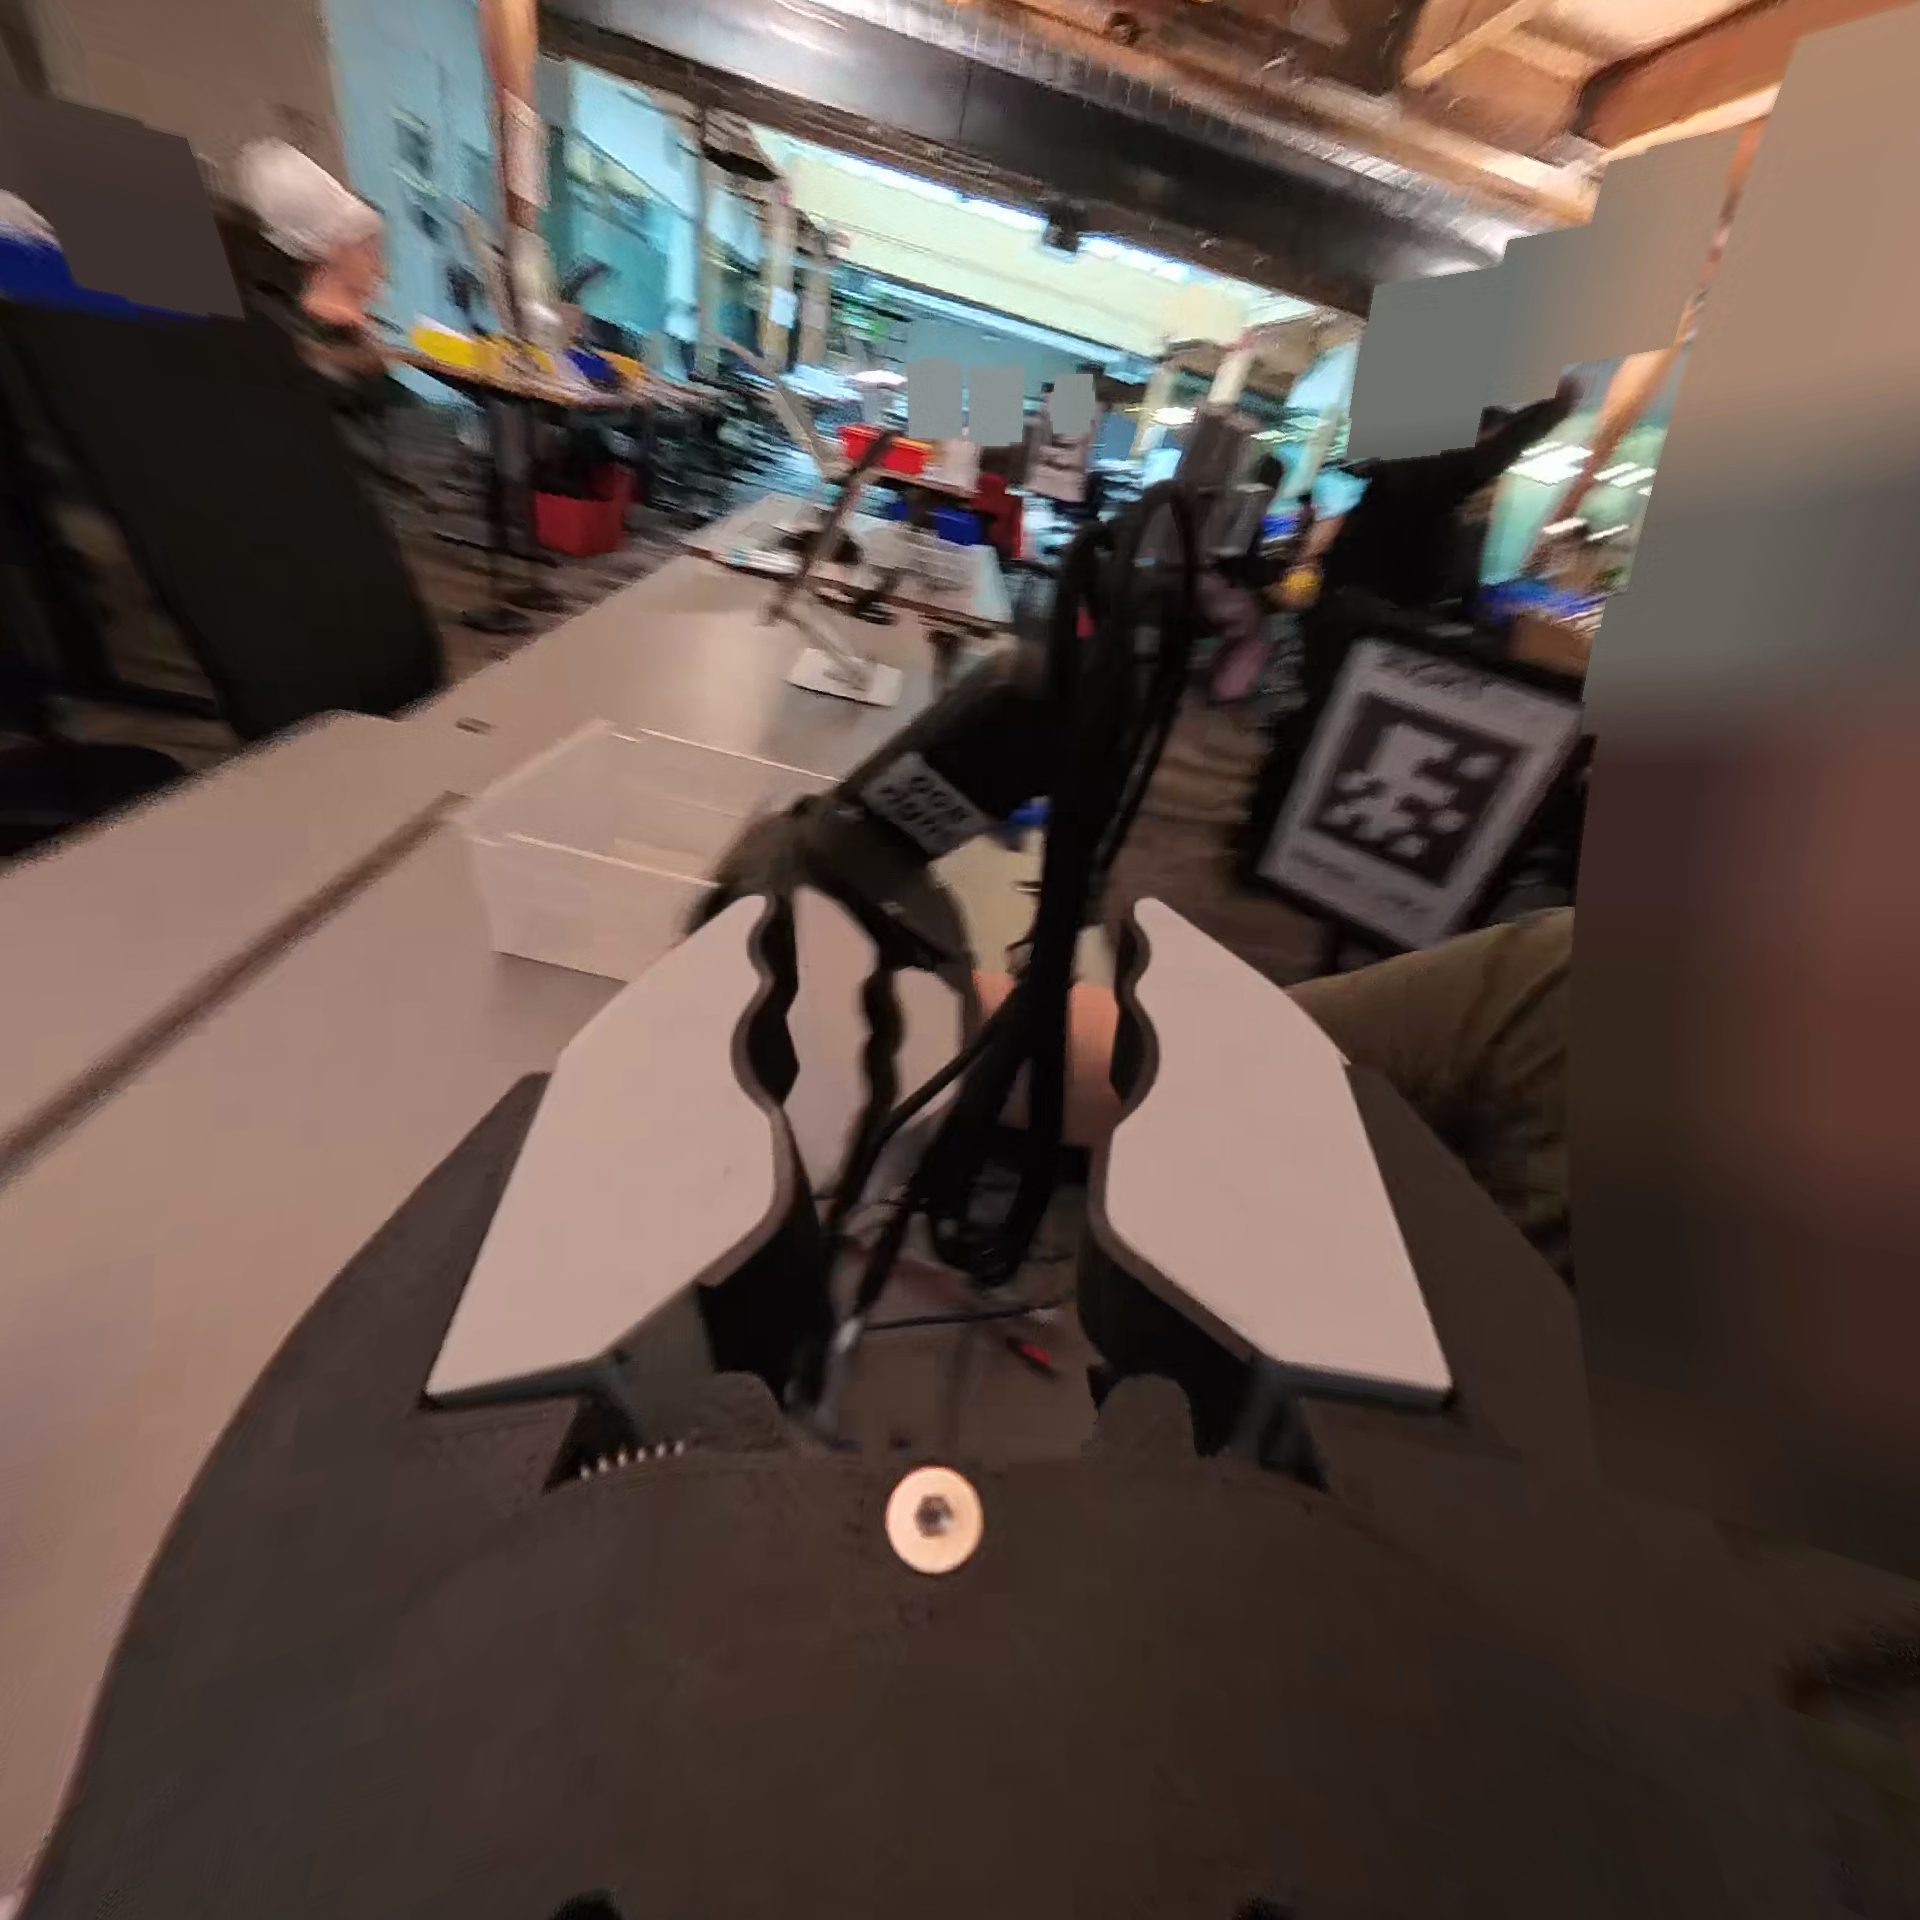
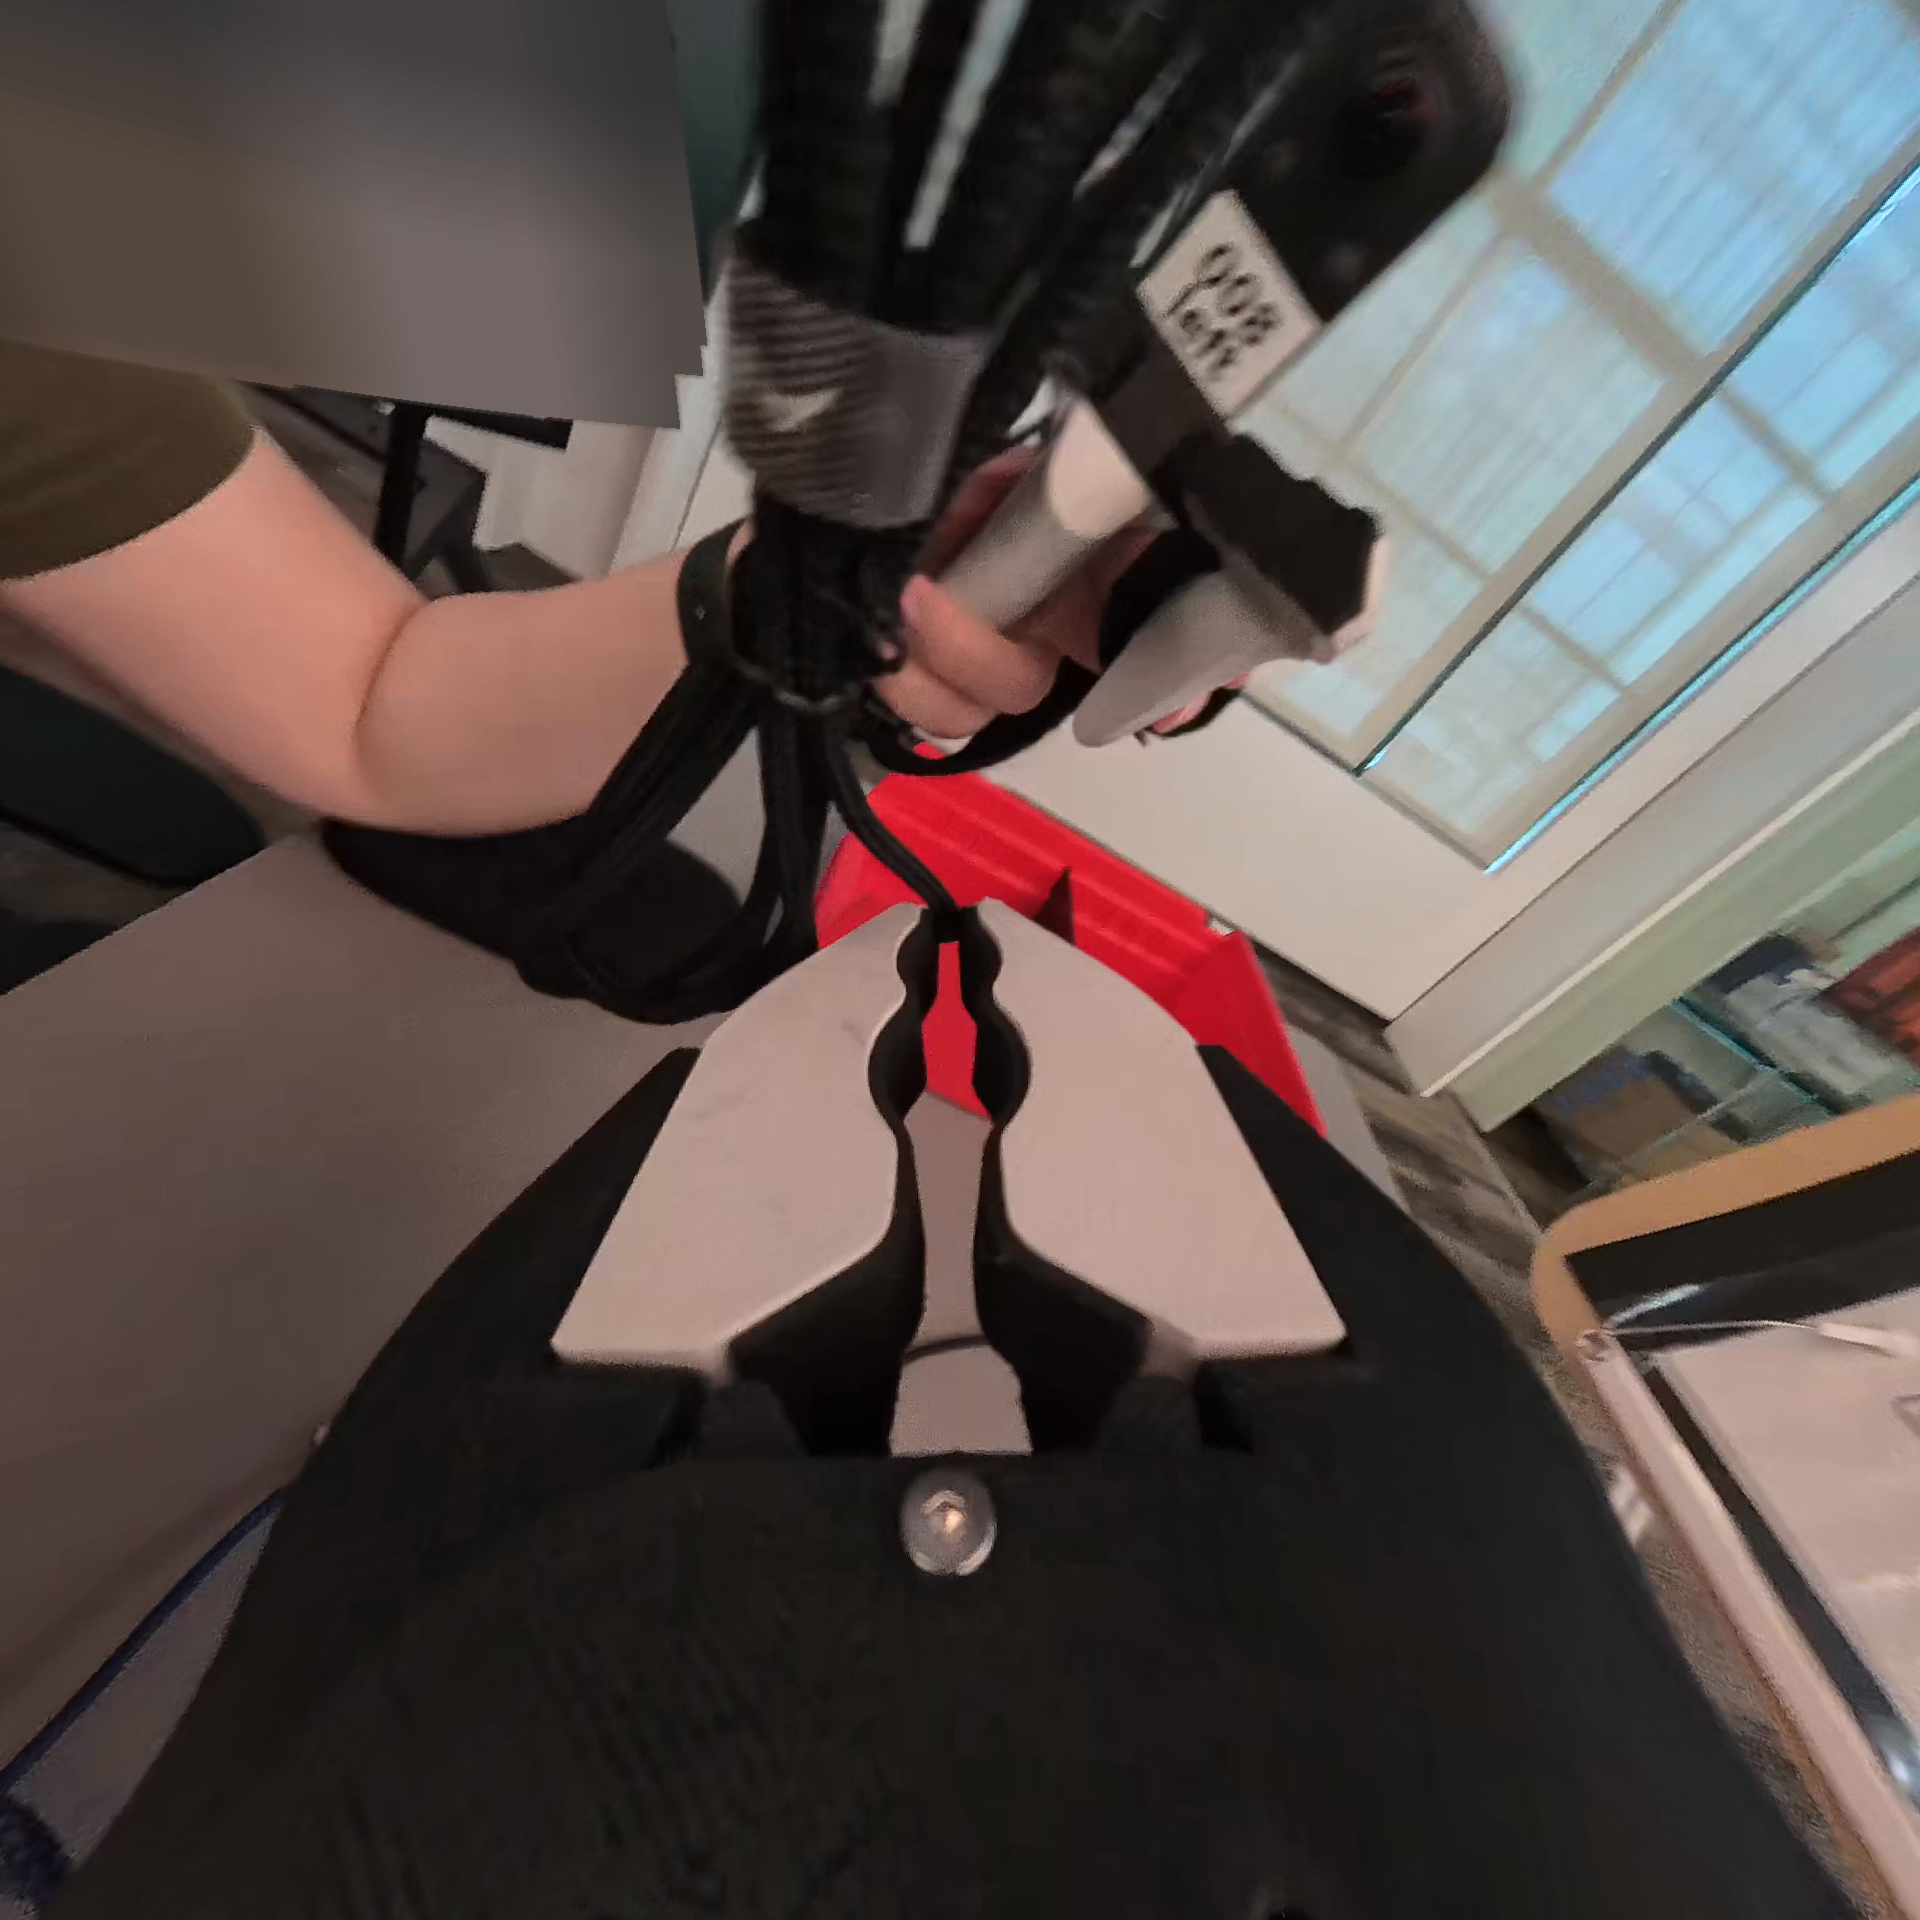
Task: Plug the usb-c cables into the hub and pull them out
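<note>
Left wrist view: left gripper (image 1: 951, 935) is hanging with fingers spread wide above the grey table (image 1: 208, 1039); black cables (image 1: 1060, 883) are dangling between them, untouched.

Right wrist view: right gripper (image 2: 948, 920) is pinching one black cable at its tips.

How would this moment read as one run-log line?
left gripper: open, empty | right gripper: shut on black cable | hub: unseen

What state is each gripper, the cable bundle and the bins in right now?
left gripper: open, holding nothing.
right gripper: shut on a black cable at its tips.
black cable bundle: hanging in the air, off the table, looped by the person's hand.
clear bin: upright on the table.
red bin: contents hidden.
</note>
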A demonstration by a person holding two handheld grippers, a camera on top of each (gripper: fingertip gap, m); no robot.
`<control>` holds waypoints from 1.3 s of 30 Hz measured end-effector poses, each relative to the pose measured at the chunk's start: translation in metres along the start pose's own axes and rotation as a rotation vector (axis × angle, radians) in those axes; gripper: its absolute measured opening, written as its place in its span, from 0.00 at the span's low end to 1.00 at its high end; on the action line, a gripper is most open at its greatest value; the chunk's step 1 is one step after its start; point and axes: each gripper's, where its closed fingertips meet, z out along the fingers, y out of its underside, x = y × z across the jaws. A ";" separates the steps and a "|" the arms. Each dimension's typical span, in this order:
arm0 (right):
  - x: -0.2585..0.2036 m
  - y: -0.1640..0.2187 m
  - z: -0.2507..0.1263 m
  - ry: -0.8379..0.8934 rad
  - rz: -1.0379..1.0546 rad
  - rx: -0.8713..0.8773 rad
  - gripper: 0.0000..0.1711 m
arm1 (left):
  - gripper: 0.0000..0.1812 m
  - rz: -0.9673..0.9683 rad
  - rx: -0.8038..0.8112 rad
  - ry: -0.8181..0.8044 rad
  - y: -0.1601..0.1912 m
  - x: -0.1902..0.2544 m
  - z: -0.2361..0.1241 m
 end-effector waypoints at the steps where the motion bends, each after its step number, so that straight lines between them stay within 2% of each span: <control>1: 0.006 -0.006 -0.004 0.031 0.002 0.027 0.03 | 0.32 0.081 0.007 -0.080 -0.004 -0.007 -0.009; 4: 0.019 -0.025 -0.017 0.091 0.041 0.117 0.03 | 0.32 0.322 -0.012 -0.278 -0.007 -0.022 -0.031; 6: 0.024 -0.037 -0.025 0.109 0.070 0.177 0.03 | 0.29 0.413 -0.048 -0.324 -0.002 -0.028 -0.033; 10: 0.026 -0.051 -0.033 0.104 0.109 0.266 0.03 | 0.22 0.402 -0.033 -0.177 0.010 -0.018 -0.010; 14: 0.025 -0.054 -0.033 0.106 0.092 0.291 0.02 | 0.16 0.346 -0.055 -0.117 0.023 -0.019 0.008; 18: 0.027 -0.054 -0.033 0.133 0.085 0.302 0.03 | 0.05 0.372 -0.056 -0.108 0.027 -0.019 0.015; 26: 0.036 -0.050 -0.031 0.164 0.172 0.345 0.03 | 0.04 0.466 -0.093 -0.217 0.026 -0.030 0.012; 28: 0.037 -0.038 -0.029 0.129 0.226 0.306 0.04 | 0.04 0.535 -0.153 -0.307 0.027 -0.038 0.008; 30: 0.044 -0.008 -0.032 0.125 0.275 0.159 0.09 | 0.04 0.618 -0.225 -0.436 0.028 -0.051 -0.003; 31: 0.053 0.010 -0.037 0.170 0.283 0.085 0.13 | 0.04 0.648 -0.264 -0.484 0.029 -0.057 -0.008; 35: 0.107 0.088 -0.090 0.515 0.367 -0.234 0.13 | 0.04 0.704 -0.413 -0.622 0.040 -0.080 -0.022; 37: 0.122 0.096 -0.114 0.626 0.428 -0.240 0.12 | 0.04 0.708 -0.490 -0.644 0.053 -0.090 -0.021; 39: 0.121 0.075 -0.112 0.596 0.428 -0.152 0.12 | 0.04 0.718 -0.572 -0.676 0.066 -0.103 -0.020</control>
